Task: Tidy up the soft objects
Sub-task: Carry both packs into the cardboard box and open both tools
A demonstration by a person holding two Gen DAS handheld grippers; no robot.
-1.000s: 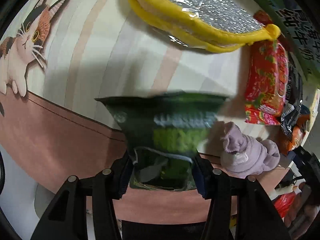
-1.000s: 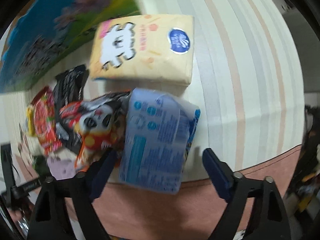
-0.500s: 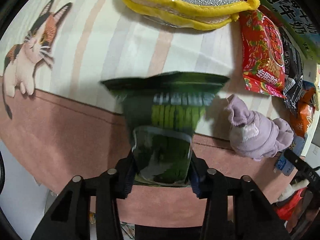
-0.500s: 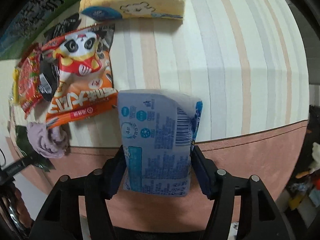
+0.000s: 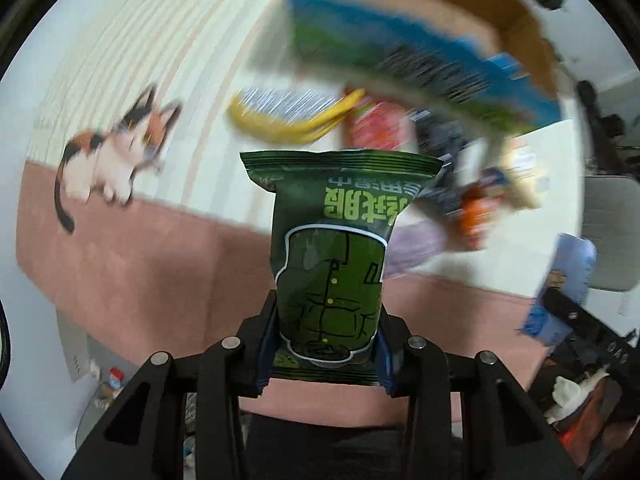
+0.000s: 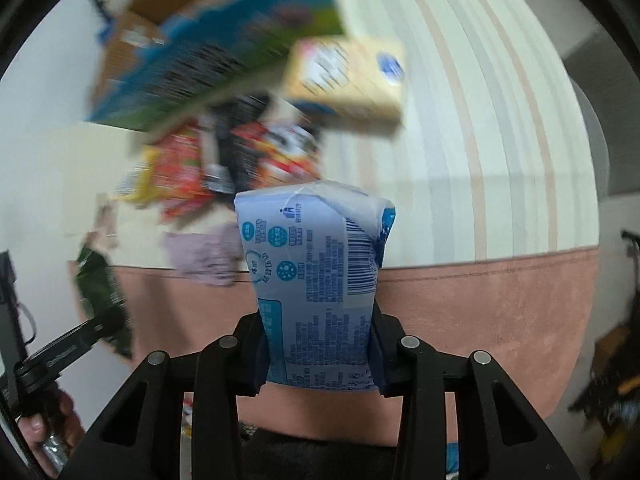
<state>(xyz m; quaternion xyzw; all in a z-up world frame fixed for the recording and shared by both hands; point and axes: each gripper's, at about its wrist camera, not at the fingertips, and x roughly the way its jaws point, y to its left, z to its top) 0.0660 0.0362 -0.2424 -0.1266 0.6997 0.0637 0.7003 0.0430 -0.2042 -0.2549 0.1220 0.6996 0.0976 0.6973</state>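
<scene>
My left gripper (image 5: 325,350) is shut on a dark green snack bag (image 5: 334,248) and holds it up above the pink edge of the tablecloth. My right gripper (image 6: 320,354) is shut on a pale blue tissue pack (image 6: 316,280), also lifted off the table. The blue pack shows at the right in the left wrist view (image 5: 560,284), and the green bag shows at the left in the right wrist view (image 6: 102,292). A lilac soft cloth (image 6: 208,254) lies near the table's front edge, between the two grippers.
A cardboard box with a blue and green printed side (image 5: 420,52) stands at the back. In front of it lie a yellow-rimmed silver pad (image 5: 288,116), red and orange snack packets (image 6: 224,160) and a beige tissue pack (image 6: 352,80). The striped cloth has a cat print (image 5: 112,152).
Both grippers closed on their packs a second ago and have since lifted and pulled back from the table. The view is now higher, blurred, and shows the box.
</scene>
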